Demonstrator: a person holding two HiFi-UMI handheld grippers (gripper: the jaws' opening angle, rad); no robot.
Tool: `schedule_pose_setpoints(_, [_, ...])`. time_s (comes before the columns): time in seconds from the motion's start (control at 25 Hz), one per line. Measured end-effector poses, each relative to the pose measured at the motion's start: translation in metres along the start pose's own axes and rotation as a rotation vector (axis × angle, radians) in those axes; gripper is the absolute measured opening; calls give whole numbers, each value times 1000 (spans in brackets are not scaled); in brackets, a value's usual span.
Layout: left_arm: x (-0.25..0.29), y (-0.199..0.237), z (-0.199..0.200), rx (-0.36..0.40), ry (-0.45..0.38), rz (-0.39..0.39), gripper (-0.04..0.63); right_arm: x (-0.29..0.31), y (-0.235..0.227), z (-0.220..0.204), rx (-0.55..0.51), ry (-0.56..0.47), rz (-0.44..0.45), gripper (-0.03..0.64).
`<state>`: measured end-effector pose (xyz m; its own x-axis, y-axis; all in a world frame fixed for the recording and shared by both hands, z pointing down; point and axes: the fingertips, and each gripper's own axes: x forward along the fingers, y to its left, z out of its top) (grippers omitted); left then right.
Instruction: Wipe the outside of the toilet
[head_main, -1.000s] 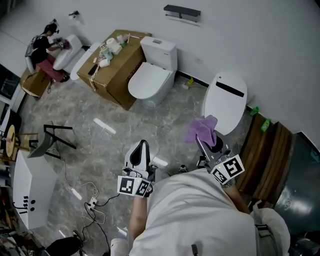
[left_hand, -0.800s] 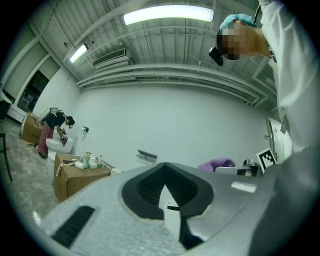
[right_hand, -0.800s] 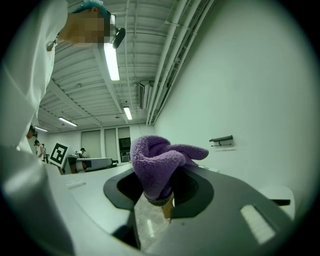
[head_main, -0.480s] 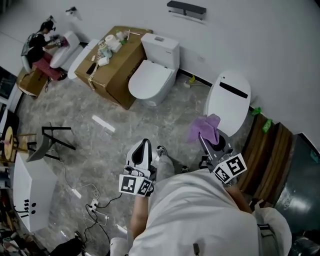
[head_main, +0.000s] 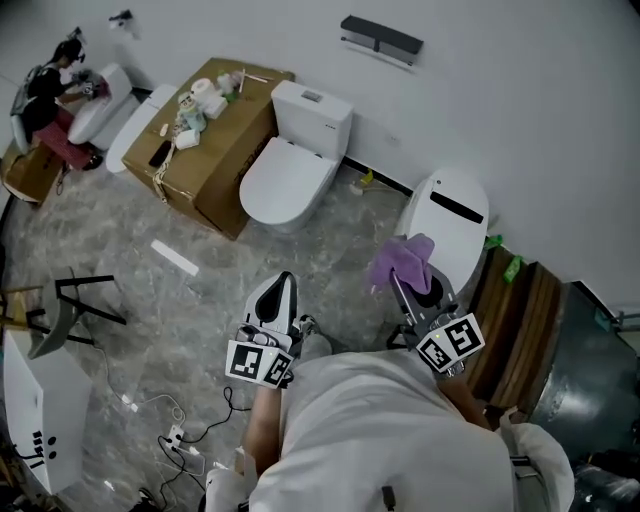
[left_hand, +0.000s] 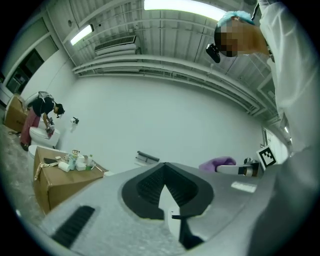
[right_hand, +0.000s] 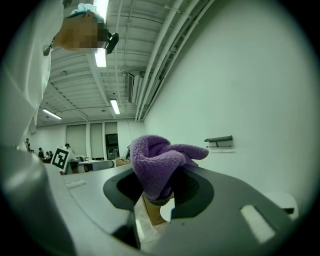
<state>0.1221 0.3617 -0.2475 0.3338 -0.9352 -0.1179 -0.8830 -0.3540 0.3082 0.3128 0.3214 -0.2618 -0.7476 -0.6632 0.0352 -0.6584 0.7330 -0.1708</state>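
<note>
While we stood on the grey marbled floor (head_main: 130, 225), our right gripper (head_main: 400, 284) had its fingers closed on a bunched purple cloth (head_main: 403, 260), which stuck up past their tips. In the head view the cloth overlapped the near left edge of the white toilet (head_main: 450, 215), which stood lid down against the wall; we could not tell whether the two touched. Our left gripper (head_main: 283, 285) hung apart to the left, above the floor, its fingers pressed together at the tips with nothing between them. Further left, a second toilet (head_main: 290, 165) stood just beside a cardboard box (head_main: 215, 150).
</note>
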Motion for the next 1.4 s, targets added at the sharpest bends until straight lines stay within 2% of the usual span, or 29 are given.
schedule_pose_setpoints(0.24, [32, 45, 14, -5, 10, -62, 5, 48, -4, 3, 18, -11, -63, 140])
schedule_pose_setpoints(0.44, [46, 77, 15, -24, 18, -49, 5, 77, -13, 0, 20, 1, -90, 140])
schedule_pose_setpoints(0.76, [102, 89, -1, -34, 63, -59, 5, 109, -69, -2, 57, 8, -116, 141])
schedule_pose_setpoints(1.0, [166, 97, 3, -20, 42, 5, 5, 159, -133, 9, 77, 8, -54, 141])
schedule_pose_setpoints(1.2, [229, 114, 12, 9, 12, 79, 5, 218, -186, 31, 53, -2, 51, 141])
schedule_pose_setpoints(1.4, [280, 119, 16, 38, -21, 155, 5, 252, -237, 46, 48, 0, 138, 143])
